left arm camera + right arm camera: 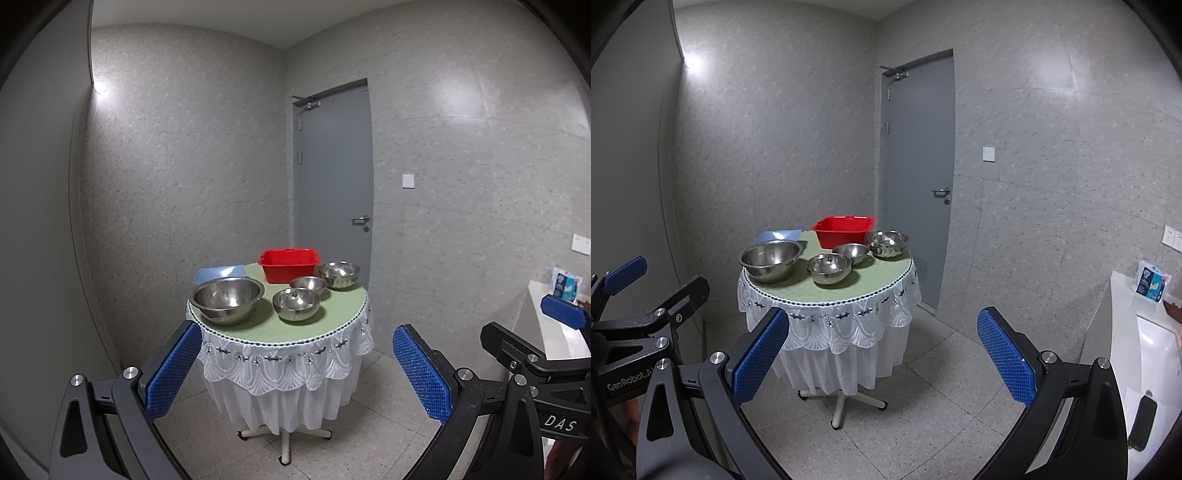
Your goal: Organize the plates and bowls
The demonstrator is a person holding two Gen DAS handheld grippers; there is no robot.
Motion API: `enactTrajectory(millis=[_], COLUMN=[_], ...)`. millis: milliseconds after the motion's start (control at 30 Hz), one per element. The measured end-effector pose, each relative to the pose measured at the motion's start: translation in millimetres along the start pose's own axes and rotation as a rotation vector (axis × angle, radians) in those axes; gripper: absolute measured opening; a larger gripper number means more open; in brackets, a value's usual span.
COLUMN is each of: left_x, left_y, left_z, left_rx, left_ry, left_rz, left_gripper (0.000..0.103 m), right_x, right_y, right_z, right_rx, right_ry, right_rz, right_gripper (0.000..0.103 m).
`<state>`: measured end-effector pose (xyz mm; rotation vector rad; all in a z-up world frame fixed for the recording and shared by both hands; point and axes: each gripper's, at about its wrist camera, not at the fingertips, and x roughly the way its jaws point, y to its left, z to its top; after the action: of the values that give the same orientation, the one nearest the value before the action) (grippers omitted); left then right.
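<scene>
Nothing looks sorted yet: both the left gripper (pixel 297 369) and right gripper (pixel 882 356) hang wide and empty, well short of the table (pixel 295 328), where four steel bowls sit loose, the big bowl (pixel 227 299) at 9 o'clock and the red tub (pixel 288 264) at 12.

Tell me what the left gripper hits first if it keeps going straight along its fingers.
Probably the round table: the open left gripper points at its lace skirt, below the steel bowls. Only air shows between them; depth is hard to judge.

Dim, greyish fisheye views with dark bowed corners, wall (pixel 166 166) glare upper left, perhaps slightly soft
</scene>
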<state>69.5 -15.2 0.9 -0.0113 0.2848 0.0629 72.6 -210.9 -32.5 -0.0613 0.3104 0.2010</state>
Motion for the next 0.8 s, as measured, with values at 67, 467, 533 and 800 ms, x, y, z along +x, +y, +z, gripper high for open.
enactTrajectory(millis=[67,467,533,800], left_x=[4.1,18.1,19.0,16.4], left_y=[-0.5,5.1,6.5,12.5], left_z=[3.1,8.1,6.9,-1.8], left_rx=[-0.005,0.016,0.023,0.044], left_ry=[0.009,0.036,0.035,0.033], left_rz=[0.003,0.010,0.015,0.021], left_gripper=[0.102,0.102,0.102,0.102], right_x=[2.6,20.0,21.4,22.4], right_y=[-0.3,4.0,6.9,14.6], right_z=[2.8,5.0,3.2,-1.4], right_rx=[-0.002,0.006,0.012,0.019], right_ry=[0.002,0.048,0.051,0.061], right_rz=[0.003,0.015,0.013,0.006], right_gripper=[0.103,0.103,0.103,0.103])
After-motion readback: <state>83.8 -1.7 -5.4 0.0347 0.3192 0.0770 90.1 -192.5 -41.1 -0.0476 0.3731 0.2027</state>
